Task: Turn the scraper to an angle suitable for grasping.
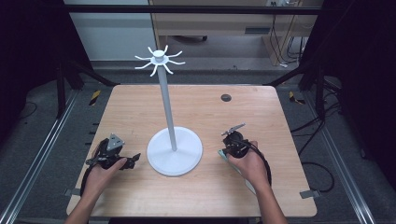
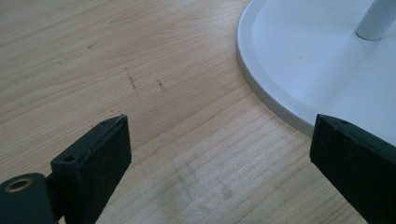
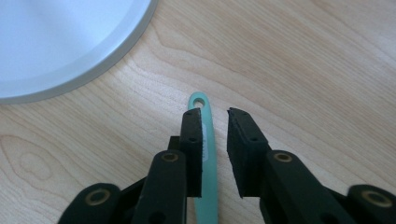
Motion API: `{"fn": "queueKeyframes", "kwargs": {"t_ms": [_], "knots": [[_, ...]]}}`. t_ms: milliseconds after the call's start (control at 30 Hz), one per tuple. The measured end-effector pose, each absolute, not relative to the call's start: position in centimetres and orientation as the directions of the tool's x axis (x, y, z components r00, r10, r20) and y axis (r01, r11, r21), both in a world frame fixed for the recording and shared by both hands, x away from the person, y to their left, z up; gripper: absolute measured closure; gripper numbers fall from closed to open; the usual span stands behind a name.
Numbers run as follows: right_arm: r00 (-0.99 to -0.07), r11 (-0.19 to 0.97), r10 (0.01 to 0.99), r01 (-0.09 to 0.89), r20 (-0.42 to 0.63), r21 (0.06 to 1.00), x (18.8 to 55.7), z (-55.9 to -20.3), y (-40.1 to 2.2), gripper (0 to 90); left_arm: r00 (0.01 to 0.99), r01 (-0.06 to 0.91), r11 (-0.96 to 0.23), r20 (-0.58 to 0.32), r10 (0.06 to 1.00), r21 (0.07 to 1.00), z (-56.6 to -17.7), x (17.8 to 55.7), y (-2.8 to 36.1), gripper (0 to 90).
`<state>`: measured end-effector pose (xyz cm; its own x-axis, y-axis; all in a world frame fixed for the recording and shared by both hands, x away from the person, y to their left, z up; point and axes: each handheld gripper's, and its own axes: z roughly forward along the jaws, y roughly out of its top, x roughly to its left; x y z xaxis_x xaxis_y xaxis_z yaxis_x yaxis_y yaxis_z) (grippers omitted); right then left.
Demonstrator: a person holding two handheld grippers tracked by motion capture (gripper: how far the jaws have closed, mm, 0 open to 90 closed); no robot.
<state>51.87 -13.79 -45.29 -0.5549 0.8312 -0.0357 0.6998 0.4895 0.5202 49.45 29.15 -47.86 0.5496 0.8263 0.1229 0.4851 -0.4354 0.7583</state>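
Observation:
A thin teal handle [image 3: 208, 140] with a hole at its tip lies flat on the wooden table [image 1: 140, 112]. It runs between the jaws of my right gripper [image 3: 215, 116], close against the left jaw, with a clear gap to the right jaw. In the high view my right gripper [image 1: 227, 150] sits just right of the white stand's round base [image 1: 184, 161], with the teal handle [image 1: 221, 153] poking out beneath it. My left gripper [image 1: 114, 158] rests left of the base, wide open over bare wood [image 2: 219, 130].
The white stand's pole [image 1: 167, 102] rises from the base to a crown of curved hooks [image 1: 159, 58]. The base's rim [image 2: 261, 88] lies close to my left gripper's right jaw. A dark round grommet [image 1: 226, 97] sits at the far right of the table.

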Motion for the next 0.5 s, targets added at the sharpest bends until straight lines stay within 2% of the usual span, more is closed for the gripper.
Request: {"fn": "queueKeyframes", "kwargs": {"t_ms": [100, 500], "knots": [[-0.559, 0.510, 0.828, 0.721, -0.041, 0.469, 52.3, -45.5, -13.4, 68.3, 0.547, 0.484, -0.427, 0.117, 0.829, 0.764, -47.9, 49.5, 29.2, 5.0], [-0.579, 0.542, 0.815, 0.739, -0.033, 0.401, 53.0, -46.1, -12.7, 62.3, 0.554, 0.481, -0.435, 0.120, 0.824, 0.761, -47.8, 49.4, 29.1, 5.0]]}}
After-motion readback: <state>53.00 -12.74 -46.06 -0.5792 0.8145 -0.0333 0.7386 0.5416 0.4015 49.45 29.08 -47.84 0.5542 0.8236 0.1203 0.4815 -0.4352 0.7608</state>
